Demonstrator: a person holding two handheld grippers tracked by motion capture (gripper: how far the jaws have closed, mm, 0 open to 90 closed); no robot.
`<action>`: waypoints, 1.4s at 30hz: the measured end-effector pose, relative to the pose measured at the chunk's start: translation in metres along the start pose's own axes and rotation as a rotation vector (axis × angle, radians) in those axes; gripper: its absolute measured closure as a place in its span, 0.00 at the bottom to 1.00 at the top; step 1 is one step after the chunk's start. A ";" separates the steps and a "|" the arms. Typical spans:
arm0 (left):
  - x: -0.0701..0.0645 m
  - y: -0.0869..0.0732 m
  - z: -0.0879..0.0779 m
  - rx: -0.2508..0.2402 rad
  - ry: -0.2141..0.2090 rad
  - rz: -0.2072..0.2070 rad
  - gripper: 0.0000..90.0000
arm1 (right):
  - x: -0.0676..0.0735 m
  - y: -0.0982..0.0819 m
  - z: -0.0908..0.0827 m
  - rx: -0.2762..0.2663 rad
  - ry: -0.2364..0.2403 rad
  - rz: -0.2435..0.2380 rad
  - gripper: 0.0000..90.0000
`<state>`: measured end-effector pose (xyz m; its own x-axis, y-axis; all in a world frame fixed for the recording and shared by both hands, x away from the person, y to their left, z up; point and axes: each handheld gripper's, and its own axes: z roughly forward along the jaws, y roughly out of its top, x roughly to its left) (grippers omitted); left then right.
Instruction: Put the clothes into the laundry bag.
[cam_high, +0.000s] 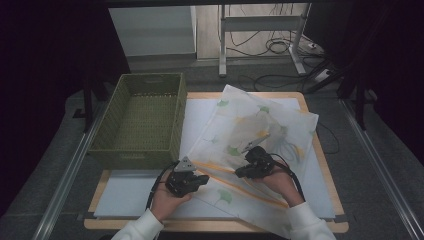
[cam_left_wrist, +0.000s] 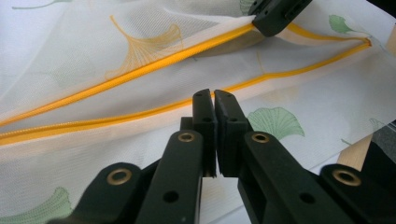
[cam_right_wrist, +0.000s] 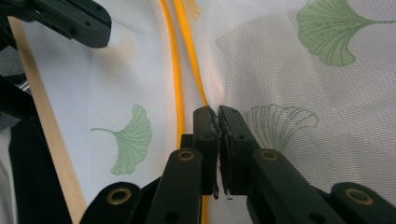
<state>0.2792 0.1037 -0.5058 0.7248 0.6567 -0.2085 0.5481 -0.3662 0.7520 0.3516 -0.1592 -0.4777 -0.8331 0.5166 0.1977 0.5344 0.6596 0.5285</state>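
From above, a green basket (cam_high: 142, 120) sat at the table's left, and the white leaf-print mesh bag (cam_high: 260, 135) lay spread beside it. Up close, the bag's 2 orange zipper lines (cam_left_wrist: 140, 74) showed. The left gripper (cam_left_wrist: 214, 100) was squeezed shut just above the cloth. The right gripper (cam_right_wrist: 218, 116) was shut too, pinching the bag's mesh by the zipper.

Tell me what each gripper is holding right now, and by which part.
The right gripper is shut on the mesh laundry bag, pinching its fabric beside the yellow zipper. The left gripper is shut over the bag; whether it pinches fabric cannot be told.
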 end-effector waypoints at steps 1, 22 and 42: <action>0.000 0.000 0.000 -0.003 0.003 -0.001 0.96 | 0.000 0.000 0.001 0.003 0.000 -0.001 0.93; 0.010 -0.012 -0.009 -0.019 0.084 -0.051 0.39 | -0.001 -0.005 0.020 0.077 -0.011 -0.006 0.93; 0.014 -0.012 -0.010 -0.031 0.105 -0.056 0.37 | -0.004 -0.002 0.006 -0.042 0.047 0.015 0.58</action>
<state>0.2782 0.1240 -0.5116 0.6449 0.7414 -0.1856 0.5724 -0.3076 0.7601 0.3543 -0.1594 -0.4848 -0.8313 0.4994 0.2439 0.5413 0.6276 0.5596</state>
